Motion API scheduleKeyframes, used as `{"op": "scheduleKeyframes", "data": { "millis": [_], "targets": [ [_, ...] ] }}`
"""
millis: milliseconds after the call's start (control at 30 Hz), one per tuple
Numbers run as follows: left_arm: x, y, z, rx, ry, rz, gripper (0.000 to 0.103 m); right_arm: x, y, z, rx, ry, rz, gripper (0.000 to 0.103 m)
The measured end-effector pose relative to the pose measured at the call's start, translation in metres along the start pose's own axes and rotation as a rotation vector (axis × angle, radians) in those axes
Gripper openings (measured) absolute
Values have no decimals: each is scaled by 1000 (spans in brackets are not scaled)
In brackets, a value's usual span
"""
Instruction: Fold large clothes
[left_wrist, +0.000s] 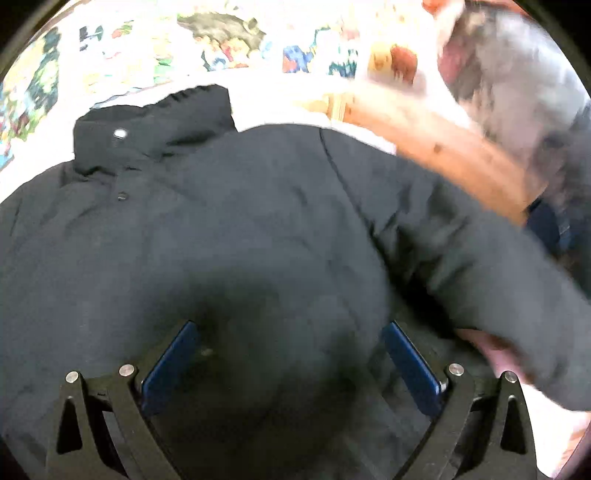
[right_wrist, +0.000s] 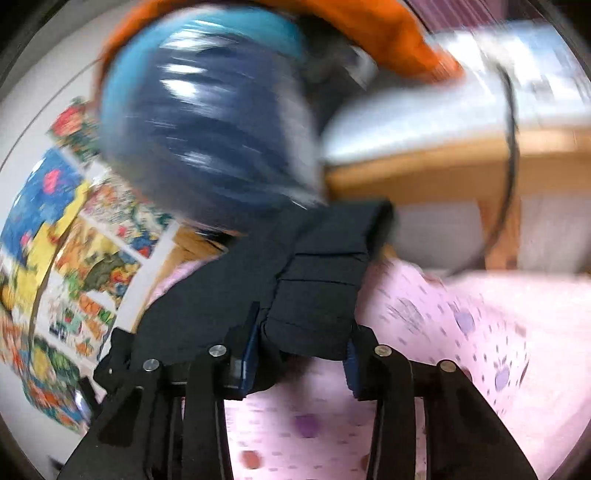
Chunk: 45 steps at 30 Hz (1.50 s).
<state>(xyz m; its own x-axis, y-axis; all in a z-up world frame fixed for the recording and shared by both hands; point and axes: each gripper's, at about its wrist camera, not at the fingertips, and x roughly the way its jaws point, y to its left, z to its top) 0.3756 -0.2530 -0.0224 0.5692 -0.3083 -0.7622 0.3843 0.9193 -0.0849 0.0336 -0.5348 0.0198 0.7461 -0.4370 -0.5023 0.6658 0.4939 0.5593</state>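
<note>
L gripper (left_wrist: 291, 354) fingers apart over black jacket (left_wrist: 221, 229); R gripper (right_wrist: 301, 354) clamps sleeve edge (right_wrist: 317, 295).

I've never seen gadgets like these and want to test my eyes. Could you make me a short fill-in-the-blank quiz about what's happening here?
1. The big garment being folded is a ____ jacket.
2. The left gripper hovers over the jacket with its fingers ____.
3. The right gripper is pinching the jacket's ____.
4. The bedsheet beneath is ____ with purple spots.

Missing words: black; open; sleeve; pink
</note>
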Motion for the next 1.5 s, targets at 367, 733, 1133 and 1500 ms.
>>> {"op": "scheduleKeyframes", "data": {
  "millis": [367, 733, 1133, 1500],
  "targets": [
    [-152, 110, -24, -115, -41, -57, 102, -43, 224, -15, -538, -34, 439, 20],
    [-218, 248, -87, -356, -100, 13, 102, -51, 356, -172, -886, 223, 701, 14],
    [-180, 294, -115, -480, -96, -223, 102, -44, 326, -253, -1017, 535, 713, 72],
    [-84, 256, -71, -345, 155, -49, 48, -11, 251, -195, -951, 542, 501, 73]
  ]
}}
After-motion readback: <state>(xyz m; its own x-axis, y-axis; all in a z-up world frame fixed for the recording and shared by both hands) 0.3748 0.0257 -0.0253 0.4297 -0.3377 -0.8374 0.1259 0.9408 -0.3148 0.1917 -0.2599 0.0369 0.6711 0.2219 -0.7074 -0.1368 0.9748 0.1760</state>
